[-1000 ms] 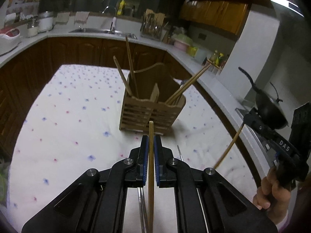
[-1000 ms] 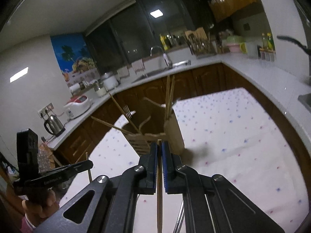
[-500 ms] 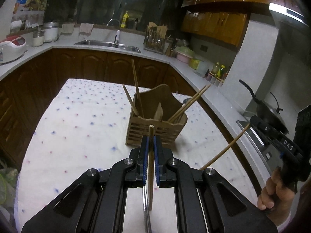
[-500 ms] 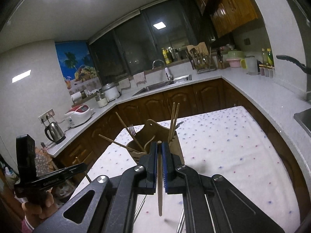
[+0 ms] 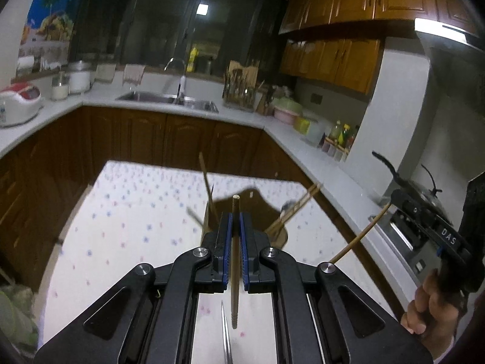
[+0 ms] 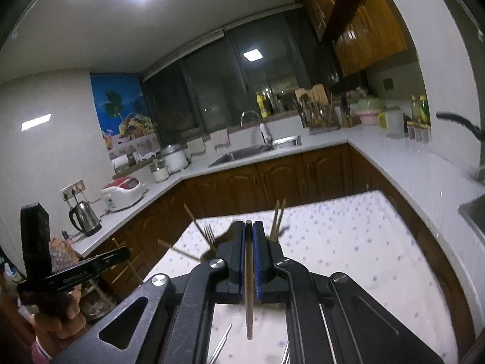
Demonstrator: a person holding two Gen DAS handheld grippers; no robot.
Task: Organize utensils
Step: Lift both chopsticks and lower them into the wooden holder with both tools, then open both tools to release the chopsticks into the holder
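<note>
Chopsticks are what you are handling with both tools. Your left gripper (image 5: 234,227) is clamped on one chopstick (image 5: 234,261), and your right gripper (image 6: 248,242) is clamped on a second chopstick (image 6: 249,288); each stick is hanging roughly upright between the blue pads, its narrow ribbed tip pointing down above the dotted tablecloth (image 5: 127,218).

You are gripping light, stiff, thin wooden rods, so weight is no worry, but each one is likely to pivot or slip in the pads if you knock it. You are holding both high up, near the thick end, which is leaving a long free tip to steer with.

The wooden utensil holder (image 5: 260,212) is sitting toward the far edge of the table, mostly hidden behind your jaws, with other chopsticks (image 5: 298,209) and a fork (image 6: 209,233) already leaning out of it. Those are crowding the openings, so a tip going in will probably need a clear gap. More metal utensils (image 6: 222,344) are lying on the cloth at the near edge, and they will likely be slicker to pinch.
</note>
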